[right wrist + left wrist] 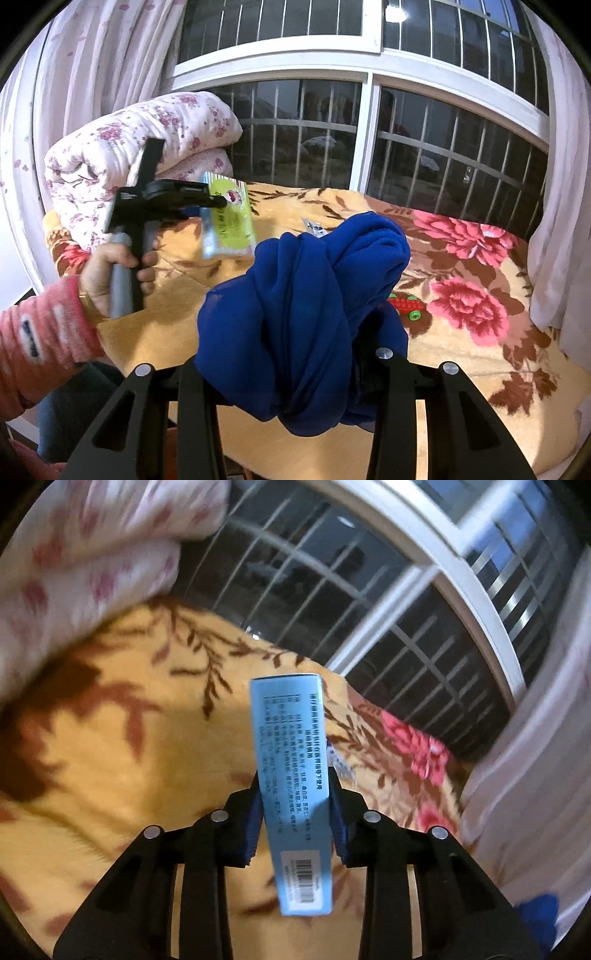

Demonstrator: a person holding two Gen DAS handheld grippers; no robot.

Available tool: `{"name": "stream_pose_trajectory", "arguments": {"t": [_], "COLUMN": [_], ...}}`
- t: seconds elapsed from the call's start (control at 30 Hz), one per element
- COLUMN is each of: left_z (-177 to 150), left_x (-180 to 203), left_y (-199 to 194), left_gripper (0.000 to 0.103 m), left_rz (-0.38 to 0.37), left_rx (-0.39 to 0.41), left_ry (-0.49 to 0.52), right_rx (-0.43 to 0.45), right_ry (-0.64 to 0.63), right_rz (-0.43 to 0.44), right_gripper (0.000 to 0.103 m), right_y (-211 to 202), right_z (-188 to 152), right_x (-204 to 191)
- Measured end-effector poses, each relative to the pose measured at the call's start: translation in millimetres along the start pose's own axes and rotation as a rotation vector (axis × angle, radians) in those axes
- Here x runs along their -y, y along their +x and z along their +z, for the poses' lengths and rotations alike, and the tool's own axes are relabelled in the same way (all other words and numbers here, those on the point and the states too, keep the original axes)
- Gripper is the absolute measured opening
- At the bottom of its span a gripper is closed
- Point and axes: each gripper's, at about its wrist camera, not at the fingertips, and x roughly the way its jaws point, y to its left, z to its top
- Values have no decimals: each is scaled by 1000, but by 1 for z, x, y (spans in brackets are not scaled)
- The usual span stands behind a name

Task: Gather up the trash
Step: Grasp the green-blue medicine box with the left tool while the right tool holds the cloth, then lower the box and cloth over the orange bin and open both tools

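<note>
Left gripper (295, 812) clamped on the blue carton (291, 794); right gripper (291, 376) clenched on the blue cloth bag (303, 314). Best to hold the bag mouth wide, then carry the carton above it before releasing.

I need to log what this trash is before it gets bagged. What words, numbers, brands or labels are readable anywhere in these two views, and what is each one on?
Nothing can be quoted with confidence.
Tall light-blue cardboard box, clamped in the left gripper: columns of black Chinese print, too blurred to read.
White barcode sticker at the box's lower end: bars visible, digits too small.
The box's lime-green face, right wrist view: motion-blurred, unreadable.
Blue cloth bag: no text.
</note>
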Motion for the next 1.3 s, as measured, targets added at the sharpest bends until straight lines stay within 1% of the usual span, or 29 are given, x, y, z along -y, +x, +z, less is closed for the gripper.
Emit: {"name": "stream_pose_trajectory", "arguments": {"t": [0.1, 0.23, 0.33, 0.37, 0.5, 0.6, 0.73, 0.83, 0.9, 1.07, 1.17, 1.3], "left_z": [-16, -45, -68, -77, -110, -139, -174, -198, -213, -248, -264, -280], "left_x": [18, 29, 33, 33, 35, 33, 29, 22, 17, 4, -2, -15], "left_y": [-40, -90, -128, -140, -170, -185, -193, -191, -187, -165, -151, -132], "left_gripper": [29, 30, 29, 30, 30, 29, 30, 30, 30, 30, 30, 30], "left_rz": [36, 51, 47, 48, 72, 92, 114, 113, 110, 117, 123, 133], "left_rx": [-16, -23, -30, -45, -99, -160, -237, -311, -359, -477, -534, -603], "left_ry": [130, 262, 323, 341, 410, 453, 491, 492, 487, 485, 486, 456], "right_rx": [0, -2, -11, -15, -36, -68, -126, -197, -236, -356, -412, -479], "right_ry": [0, -6, -12, -14, -19, -20, -22, -9, -6, 7, 9, 13], "right_rz": [18, 36, 49, 56, 82, 116, 152, 193, 204, 240, 256, 266], "right_gripper": [41, 41, 41, 41, 41, 41, 41, 41, 41, 41, 41, 41], "right_y": [-12, -27, -38, -42, -52, -57, -55, -48, -42, -22, -10, 8], "right_z": [-6, -15, -24, -27, -43, -58, -79, -101, -112, -143, -156, -171], "right_x": [-12, -26, -39, -43, -56, -68, -80, -89, -93, -101, -106, -111]}}
